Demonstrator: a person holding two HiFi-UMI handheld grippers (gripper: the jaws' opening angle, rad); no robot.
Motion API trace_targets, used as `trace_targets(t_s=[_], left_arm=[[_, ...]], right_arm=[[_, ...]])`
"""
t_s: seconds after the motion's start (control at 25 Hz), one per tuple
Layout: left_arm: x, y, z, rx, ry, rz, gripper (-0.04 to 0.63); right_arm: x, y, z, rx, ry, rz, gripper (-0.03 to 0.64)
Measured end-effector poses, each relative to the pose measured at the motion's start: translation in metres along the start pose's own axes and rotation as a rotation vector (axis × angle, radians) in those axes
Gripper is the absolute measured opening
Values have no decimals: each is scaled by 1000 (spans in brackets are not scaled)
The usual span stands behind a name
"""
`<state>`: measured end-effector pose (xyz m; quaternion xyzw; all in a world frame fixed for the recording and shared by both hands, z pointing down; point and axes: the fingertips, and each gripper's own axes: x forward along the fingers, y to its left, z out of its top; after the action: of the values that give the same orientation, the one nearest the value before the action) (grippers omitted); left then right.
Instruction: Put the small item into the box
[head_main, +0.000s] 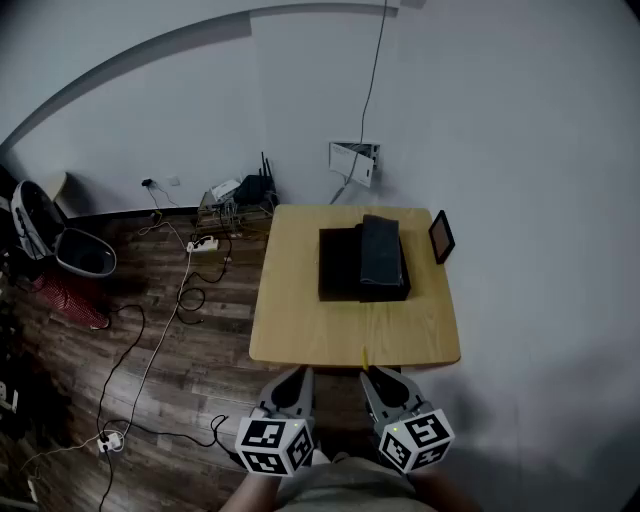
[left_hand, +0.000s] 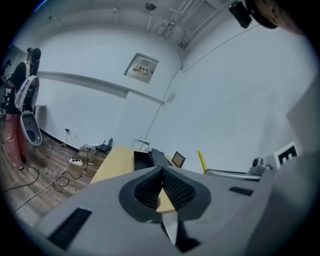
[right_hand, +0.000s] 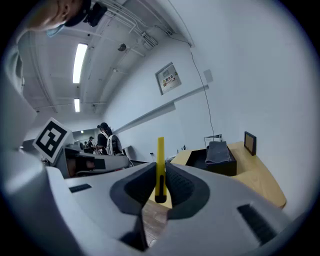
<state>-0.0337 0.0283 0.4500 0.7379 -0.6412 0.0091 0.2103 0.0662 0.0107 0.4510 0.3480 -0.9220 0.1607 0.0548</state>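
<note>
Trailing across the floor at the far left are cables (head_main: 150, 340), well clear of the work. The left gripper (head_main: 297, 378) hangs just short of the surface's (head_main: 300, 330) near edge. Its jaws are pressed together at the tips with nothing between them.

Just beside it, the right gripper (head_main: 372, 378) has its jaws clamped on a thin yellow stick (right_hand: 160, 165). The stick stands upright and pokes out past the jaw tips towards the surface.

Further on, the black box (head_main: 335, 290) sits mid-surface, well apart from both grippers. A grey cloth (head_main: 381, 252) is draped over its right part, and the left part looks open. A small frame (head_main: 441, 236) stands near the right edge.

By my reading this is the carry step: the stick is gripped but not yet over the box. The next move calls for a reach forward over the open left part, clear of the cloth. The jaws would then part there to drop the stick in.
</note>
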Motion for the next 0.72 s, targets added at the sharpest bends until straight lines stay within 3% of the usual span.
trace_targets(t_s=[0.32,0.72], left_arm=[[-40,-36,-24,-3,15,-13,3],[-52,-35,-25,4,-4,-20,3]], right_arm=[[-54,17,-1,15,-41,-8,49],[-53,28,2,-9,-53,0,49]])
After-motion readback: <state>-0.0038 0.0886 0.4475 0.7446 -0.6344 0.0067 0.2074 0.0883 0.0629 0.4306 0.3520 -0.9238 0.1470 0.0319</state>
